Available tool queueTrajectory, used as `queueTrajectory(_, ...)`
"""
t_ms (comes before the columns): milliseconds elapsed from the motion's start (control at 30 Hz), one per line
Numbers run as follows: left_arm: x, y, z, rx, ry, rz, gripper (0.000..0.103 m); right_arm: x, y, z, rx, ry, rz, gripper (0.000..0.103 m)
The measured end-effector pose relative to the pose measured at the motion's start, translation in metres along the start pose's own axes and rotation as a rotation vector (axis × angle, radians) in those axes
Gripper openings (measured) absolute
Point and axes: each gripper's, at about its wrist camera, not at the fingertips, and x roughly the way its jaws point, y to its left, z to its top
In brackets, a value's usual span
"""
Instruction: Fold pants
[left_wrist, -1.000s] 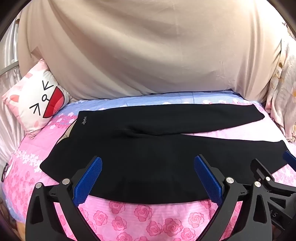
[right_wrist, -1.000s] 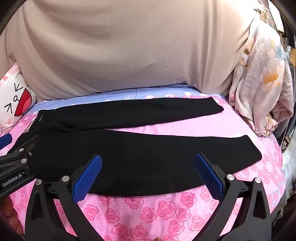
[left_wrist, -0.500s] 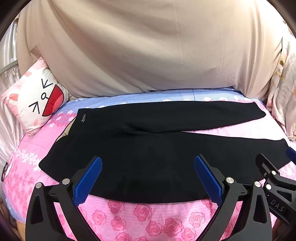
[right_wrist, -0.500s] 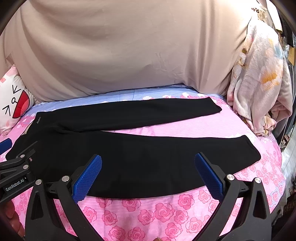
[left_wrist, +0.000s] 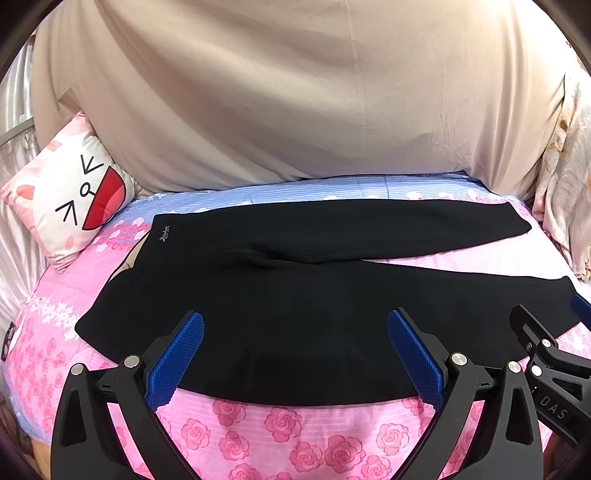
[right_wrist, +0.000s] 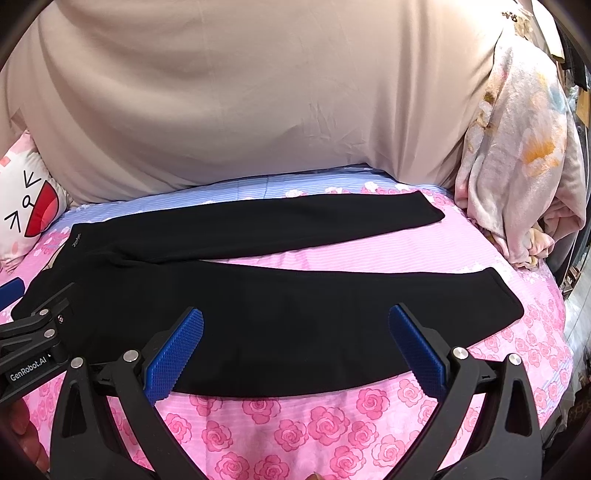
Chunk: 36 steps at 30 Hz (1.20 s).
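Observation:
Black pants (left_wrist: 295, 288) lie flat on a pink rose-print bed sheet (left_wrist: 280, 432), waistband to the left, both legs spread out to the right. They also show in the right wrist view (right_wrist: 280, 306). My left gripper (left_wrist: 295, 354) is open and empty, its blue pads over the near edge of the seat. My right gripper (right_wrist: 295, 354) is open and empty over the near leg. The right gripper's side shows at the left wrist view's right edge (left_wrist: 546, 354). The left gripper's side shows at the right wrist view's left edge (right_wrist: 33, 343).
A cartoon-face pillow (left_wrist: 70, 195) leans at the bed's left end. A beige sheet (left_wrist: 295, 92) covers the wall behind. A floral blanket (right_wrist: 517, 155) hangs at the right end. The bed's right edge drops off near the leg cuffs (right_wrist: 502, 302).
Both grippers have drawn back a little and lifted slightly; the pants sit a bit lower and farther in each view. The pants have not moved.

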Motion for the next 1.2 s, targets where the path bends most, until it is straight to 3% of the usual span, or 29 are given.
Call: queueTrajectory(1200, 0.025, 0.003, 0.011, 0.007, 0.023, -0.001, 0.098, 0.026, 0.001, 0.01, -0.009, 0.027, 0.001, 0.098)
